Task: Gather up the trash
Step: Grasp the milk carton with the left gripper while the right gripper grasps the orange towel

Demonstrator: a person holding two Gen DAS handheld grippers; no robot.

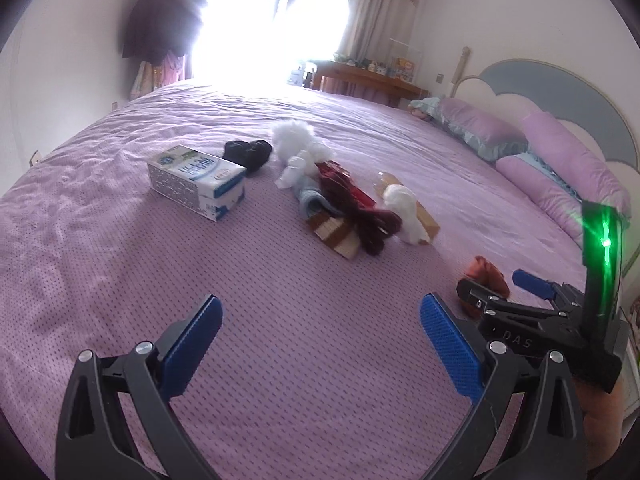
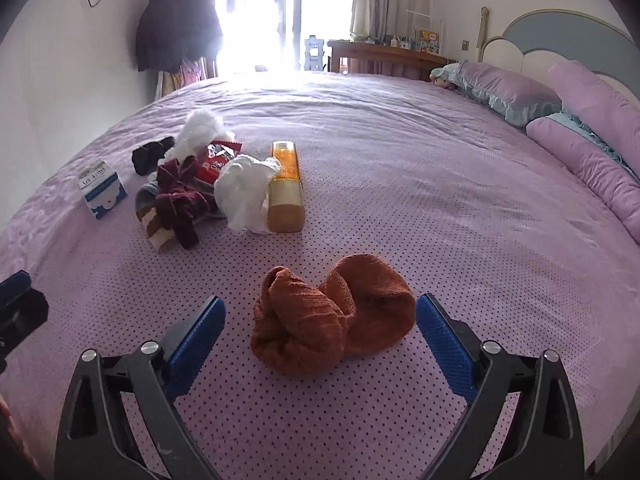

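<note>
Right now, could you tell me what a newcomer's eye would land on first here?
Probably the rust-orange cloth, bunched on the purple bedspread just ahead of the open right claw. Beyond it lies a heap of clutter: a white crumpled bag against an amber bottle, with a milk carton off to the left.

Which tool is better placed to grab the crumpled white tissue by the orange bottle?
Probably right. The right tool faces the white tissue more squarely, though an orange cloth lies between. Both tools are open.

Trash pile mid-bed: crumpled white tissue [image 2: 246,192] touching amber bottle [image 2: 285,188] (lying flat), red wrapper [image 2: 214,164] behind, milk carton [image 2: 102,188] left, apart.
</note>
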